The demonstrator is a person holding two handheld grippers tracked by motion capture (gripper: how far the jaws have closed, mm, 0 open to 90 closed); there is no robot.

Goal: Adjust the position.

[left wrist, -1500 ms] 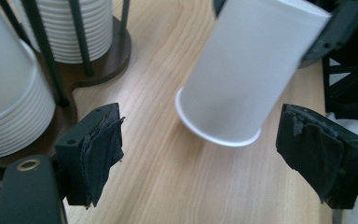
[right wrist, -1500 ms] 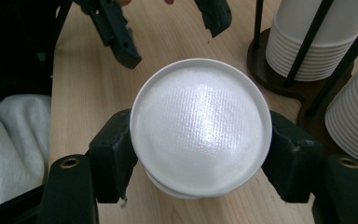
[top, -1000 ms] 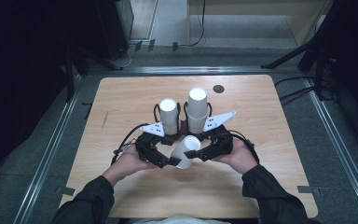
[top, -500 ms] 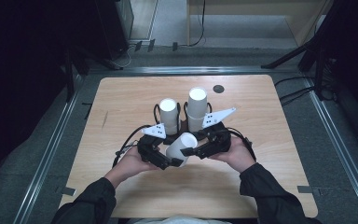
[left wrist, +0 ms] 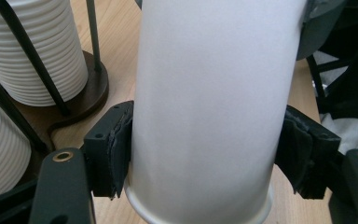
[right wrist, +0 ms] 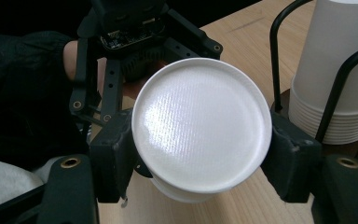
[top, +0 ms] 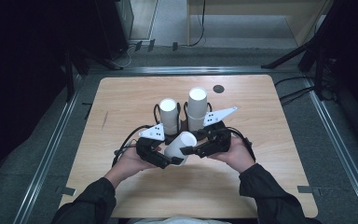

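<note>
A single white paper cup point(top: 179, 145) lies slantwise above the table between both hands. My left gripper point(top: 171, 158) has just been closing its jaws, and its pads now press on the cup's point(left wrist: 205, 107) side wall close to the rolled rim. From the other side my right gripper point(top: 192, 150) grips the same cup point(right wrist: 200, 130) near its closed bottom end, with both pads touching it. In the right gripper view, the left gripper's body sits just behind the cup.
Two tall stacks of white cups point(top: 169, 114) point(top: 196, 105) stand in black wire holders on a dark base just behind the hands. One stack point(right wrist: 335, 70) is close on the right gripper's right. A dark round spot point(top: 218, 88) marks the wooden table point(top: 121, 107).
The cup has tipped from nearly end-on to lying slantwise between the grippers. The left jaws have closed onto it. Both hands have stayed in place.
</note>
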